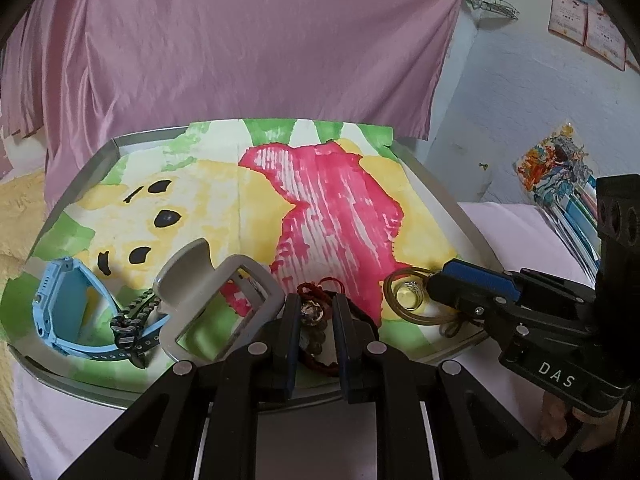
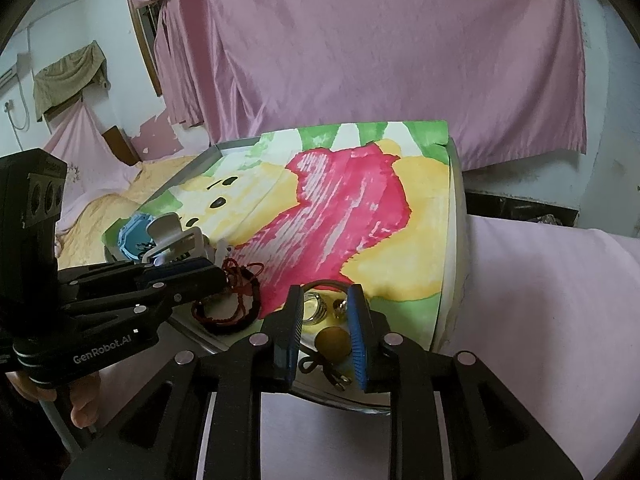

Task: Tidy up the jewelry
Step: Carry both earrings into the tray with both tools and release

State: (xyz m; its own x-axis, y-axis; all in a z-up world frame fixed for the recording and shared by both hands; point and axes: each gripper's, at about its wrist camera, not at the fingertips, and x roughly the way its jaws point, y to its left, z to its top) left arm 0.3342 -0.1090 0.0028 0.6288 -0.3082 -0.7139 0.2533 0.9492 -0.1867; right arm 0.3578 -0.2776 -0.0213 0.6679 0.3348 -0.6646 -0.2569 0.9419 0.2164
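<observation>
Light: soft, even daylight, moderately bright | Shadows: faint, under the grippers | Glare: mild sheen on the pink curtain [image 1: 248, 40] | Focus: centre fairly sharp, slightly grainy | Edges: strong fisheye bending, dark rounded corners in both views

Shiny pink satin curtain [image 1: 240, 40], creased. Grey metal tray [image 1: 436, 184], dull brushed rim, lined with matt painted paper sheet [image 1: 340, 208]. Light-blue plastic watch [image 1: 64, 304], smooth. Grey glossy plastic hair claw [image 1: 188, 280]. Red braided cord bracelet [image 2: 224, 308], rough.
</observation>
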